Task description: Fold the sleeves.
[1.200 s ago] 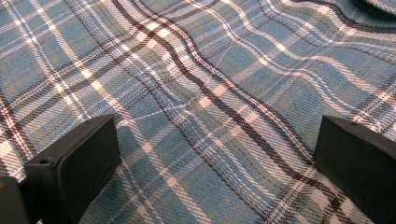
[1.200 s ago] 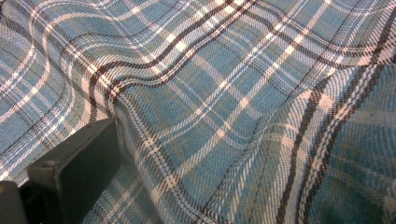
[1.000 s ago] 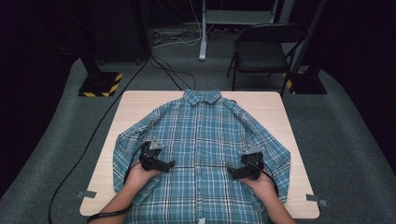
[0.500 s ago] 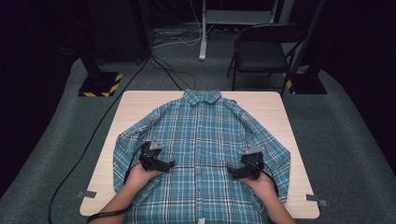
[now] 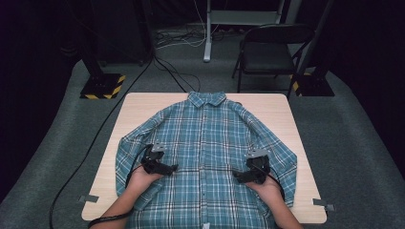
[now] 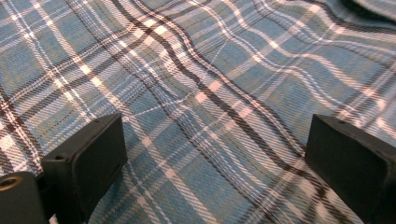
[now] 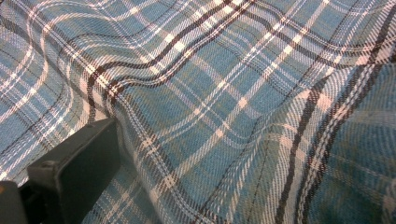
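A: Log entry, high view, working left to right. What sits at the left of the frame?

B: Black cable (image 5: 81, 164) runs over the grey carpet from upper centre down to lower left. A stand base with yellow-black hazard stripes (image 5: 102, 86) sits upper left. Wooden table (image 5: 143, 102) occupies the centre.

A: And the garment?

B: Blue plaid button-up shirt (image 5: 210, 138) lies flat, front up, collar toward the top of the frame, sleeves angled down along both sides. Its hem reaches the bottom edge of the frame.

A: Left gripper?

B: Left gripper (image 5: 173, 167) rests on the shirt, lower left of centre, beside the left sleeve, held by the person's hand coming in from the bottom. In the left gripper view its jaws are spread wide, one at lower left, one at lower right, with bare plaid cloth (image 6: 210, 102) between them. Nothing pinched.

A: Right gripper?

B: Right gripper (image 5: 238, 176) rests on the shirt, lower right of centre, just inside the right sleeve. In the right gripper view one black jaw shows at lower left; a raised fold of the cloth (image 7: 289, 154) fills the right side and covers where the other jaw would be. Cannot tell whether that claw is spread or pinching the fold.

A: Further right?

B: Folding chair (image 5: 270, 50) stands beyond the table, upper right. Tape tab (image 5: 324, 205) at the table's lower right corner.
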